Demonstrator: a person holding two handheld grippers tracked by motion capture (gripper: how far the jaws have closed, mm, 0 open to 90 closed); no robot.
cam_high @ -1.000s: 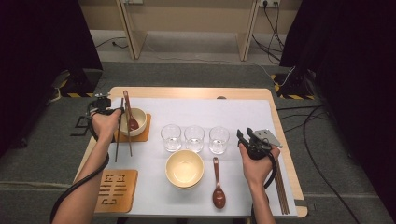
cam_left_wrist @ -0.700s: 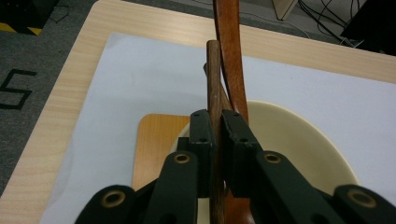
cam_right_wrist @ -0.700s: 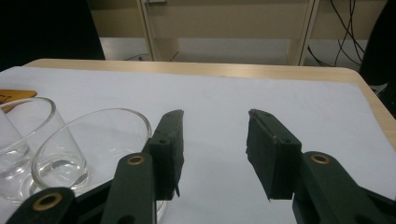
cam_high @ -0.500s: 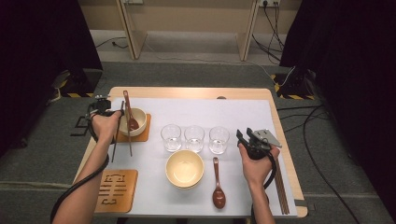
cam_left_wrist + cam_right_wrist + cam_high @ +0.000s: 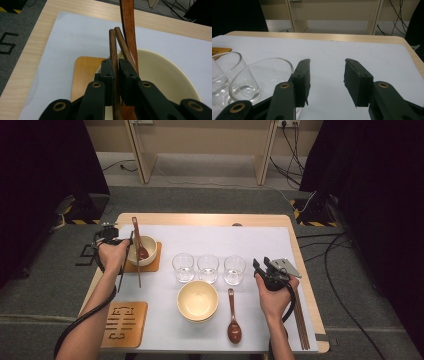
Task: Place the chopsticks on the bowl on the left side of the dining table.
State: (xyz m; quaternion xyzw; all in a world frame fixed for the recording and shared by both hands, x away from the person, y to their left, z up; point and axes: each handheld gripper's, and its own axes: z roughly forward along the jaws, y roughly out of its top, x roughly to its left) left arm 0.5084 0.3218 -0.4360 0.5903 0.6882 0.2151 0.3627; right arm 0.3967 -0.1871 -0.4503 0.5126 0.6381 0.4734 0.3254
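Observation:
My left gripper [image 5: 121, 241] [image 5: 116, 68] is shut on a pair of dark wooden chopsticks [image 5: 113, 47] over the left rim of a cream bowl [image 5: 145, 249] [image 5: 162, 72]. The sticks slant back toward the person in the high view [image 5: 123, 277]. A brown spoon [image 5: 138, 241] [image 5: 129, 27] leans in that bowl, its handle rising just right of the sticks. The bowl stands on an orange coaster [image 5: 153, 265] [image 5: 83, 75]. My right gripper [image 5: 260, 264] [image 5: 327, 75] is held open at the right of the table, nothing between its jaws.
Three glasses [image 5: 183, 267] [image 5: 207, 268] [image 5: 234, 269] stand in a row mid-table; the nearest is by my right gripper's left jaw [image 5: 259, 80]. A second cream bowl [image 5: 197, 301], a brown spoon [image 5: 233, 316], a patterned coaster [image 5: 124, 324] and more chopsticks [image 5: 300, 320] lie nearer the person.

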